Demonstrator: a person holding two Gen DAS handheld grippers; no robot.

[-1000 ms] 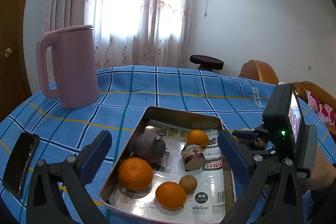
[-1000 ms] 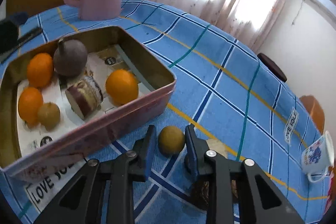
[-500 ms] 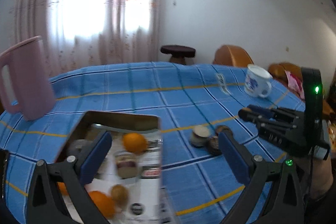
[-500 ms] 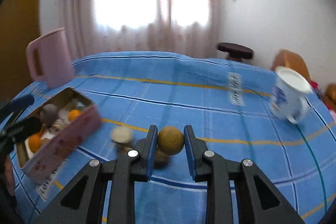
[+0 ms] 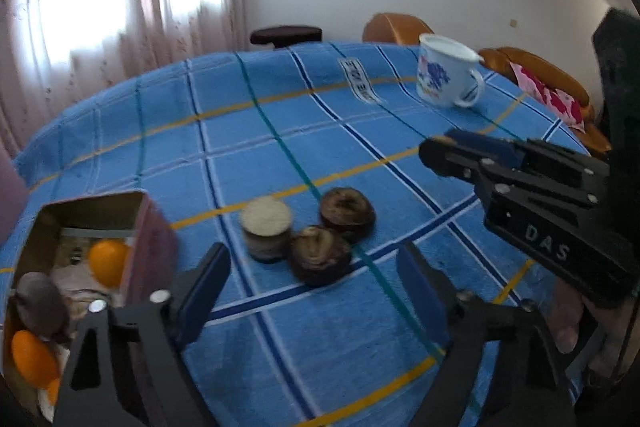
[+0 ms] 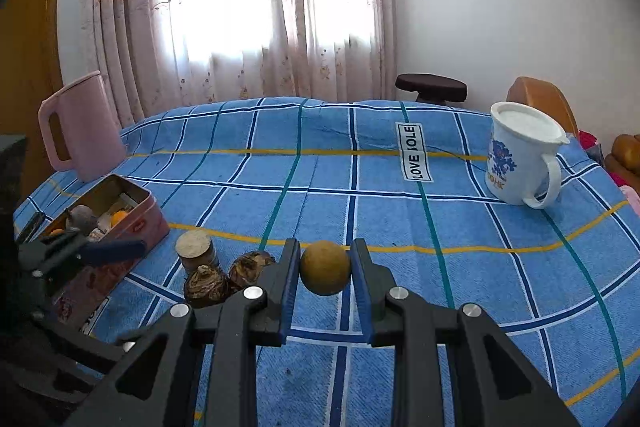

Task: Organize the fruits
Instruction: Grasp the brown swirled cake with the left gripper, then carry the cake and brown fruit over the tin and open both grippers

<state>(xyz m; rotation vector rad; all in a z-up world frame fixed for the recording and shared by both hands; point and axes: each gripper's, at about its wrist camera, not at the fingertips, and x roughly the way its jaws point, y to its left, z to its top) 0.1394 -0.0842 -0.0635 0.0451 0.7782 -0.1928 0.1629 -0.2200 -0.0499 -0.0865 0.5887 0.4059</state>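
Since a second ago, both my claws had swung away from the tin [image 5: 152,227] toward the open blue cloth [image 6: 400,211].

My right gripper [image 6: 325,269] was clamped on a small round brownish-yellow fruit [image 6: 325,268], lifted clear of the cloth. Only that view showed the fruit, and the pink jug [image 6: 84,131] behind the tin. Only the left view showed oranges [image 5: 108,263] and a dark purple fruit [image 5: 38,301] inside the tin.

My left gripper [image 5: 312,291] was closing with nothing between its jaws; ahead of it lay two dark brown fruits [image 5: 320,259] and a cut piece [image 5: 266,233], touching. The mug [image 6: 520,159] stood well apart, with bare cloth between.
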